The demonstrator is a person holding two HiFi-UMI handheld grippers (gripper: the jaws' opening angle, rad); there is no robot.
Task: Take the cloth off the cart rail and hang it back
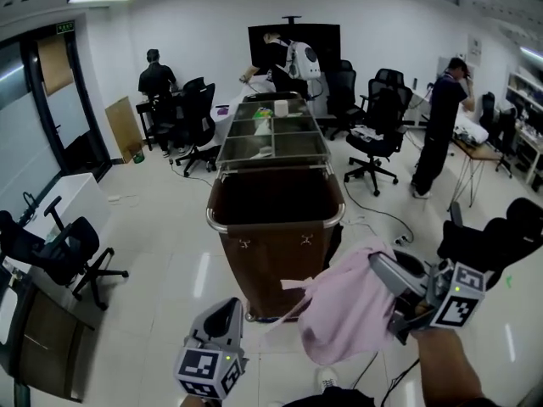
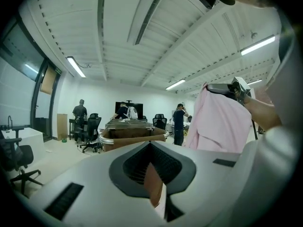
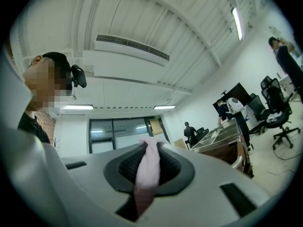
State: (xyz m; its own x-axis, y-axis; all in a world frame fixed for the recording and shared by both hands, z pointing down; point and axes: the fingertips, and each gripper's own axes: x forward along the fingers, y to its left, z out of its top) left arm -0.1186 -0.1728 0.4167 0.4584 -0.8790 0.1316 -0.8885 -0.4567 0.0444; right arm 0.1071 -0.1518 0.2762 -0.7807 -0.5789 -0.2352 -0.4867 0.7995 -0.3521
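1. each tool's cube bears black-and-white square markers. the green sign [image 1: 65,27] over the door is too small to read.
2. the right tool [image 1: 379,265] is narrowly clamped on the pink cloth [image 1: 348,312], with a fold pinched between its pads. the rest hangs below the tool.
3. the cloth is off the cart rail [image 1: 276,229], which lies ahead and left of the right tool.
4. the left tool [image 1: 222,319], low beside the cloth, has its jaws almost together with nothing between them.
5. just beyond both tools is the cart's brown bag [image 1: 271,253], its inside too dark to tell. farther on, metal trays [image 1: 271,147] hold a white roll [image 1: 281,108] and something green [image 1: 263,113].
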